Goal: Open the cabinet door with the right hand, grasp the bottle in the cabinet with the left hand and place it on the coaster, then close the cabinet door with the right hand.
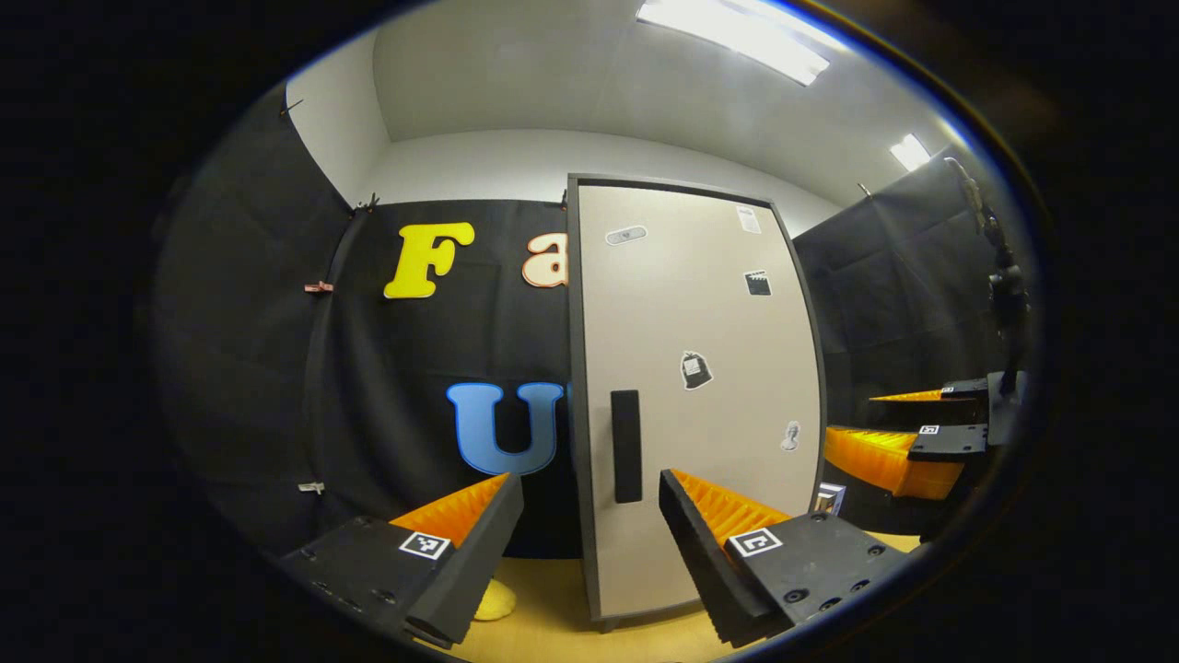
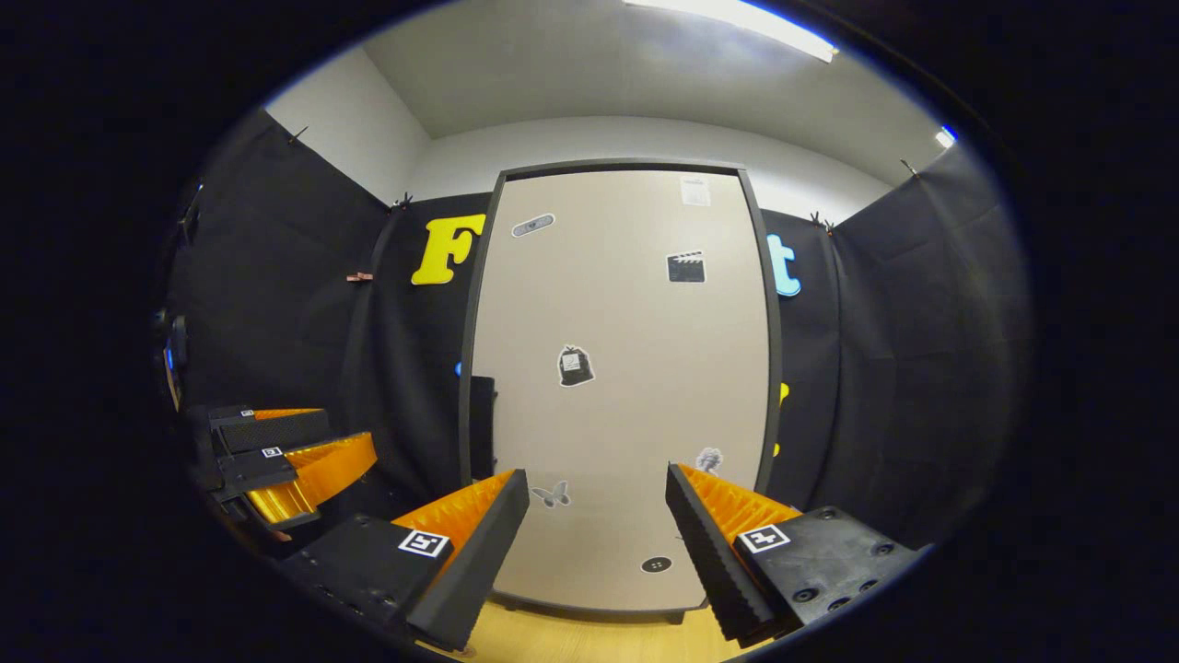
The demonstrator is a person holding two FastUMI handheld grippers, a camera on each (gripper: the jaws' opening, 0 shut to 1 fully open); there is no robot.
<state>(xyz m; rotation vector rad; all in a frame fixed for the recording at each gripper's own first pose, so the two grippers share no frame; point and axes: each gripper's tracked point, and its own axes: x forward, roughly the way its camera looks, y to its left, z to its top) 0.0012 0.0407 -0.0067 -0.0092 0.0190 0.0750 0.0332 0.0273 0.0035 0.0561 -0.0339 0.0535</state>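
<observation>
while the cabinet door (image 2: 617, 387) stands closed, its handle (image 1: 626, 446) untouched, left gripper (image 1: 589, 502) and right gripper (image 2: 597, 497) both gape wide, holding nothing.

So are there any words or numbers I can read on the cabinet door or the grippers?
None can be read.
Cabinet door: small stickers, such as a clapperboard sticker, all too small to read.
Left gripper and right gripper: square black-and-white marker tags, patterns only, no words.

Right claw (image 2: 597, 516) spread, facing shut cabinet door (image 2: 617, 387); left claw (image 2: 309, 442) low left.
</observation>
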